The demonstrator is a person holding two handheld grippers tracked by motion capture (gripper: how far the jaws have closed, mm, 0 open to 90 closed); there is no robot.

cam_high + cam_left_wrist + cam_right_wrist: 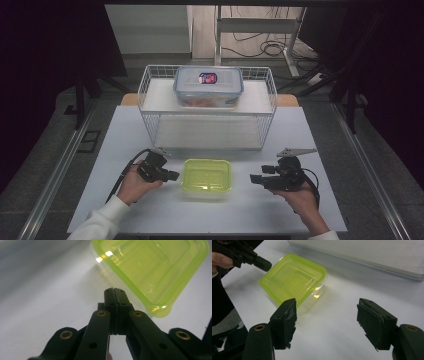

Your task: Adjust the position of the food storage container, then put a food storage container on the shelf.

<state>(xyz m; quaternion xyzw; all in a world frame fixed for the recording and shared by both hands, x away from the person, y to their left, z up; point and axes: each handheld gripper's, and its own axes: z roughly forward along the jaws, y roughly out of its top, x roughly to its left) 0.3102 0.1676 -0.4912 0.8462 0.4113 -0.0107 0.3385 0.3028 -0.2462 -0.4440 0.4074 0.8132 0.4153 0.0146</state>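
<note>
The green-lidded container (207,176) lies between the grippers, long axis crosswise: left gripper (171,175), jaws closed and empty, sits nearer than right gripper (254,178), jaws wide and empty.

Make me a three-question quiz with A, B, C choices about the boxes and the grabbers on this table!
1. Where is the clear plastic box with the blue-rimmed lid?
A. on the white wire rack's top shelf
B. under the table
C. in a hand

2. What colour is the lid of the small clear container between the grippers?
A. red
B. yellow-green
C. black

3. How do the jaws of the left gripper stand?
A. wide apart
B. pressed together, empty
C. clamped on the lid

Answers: A, it sits atop the rack; B, the lid glows yellow-green; C is wrong, B: the jaws meet with nothing between.
</note>
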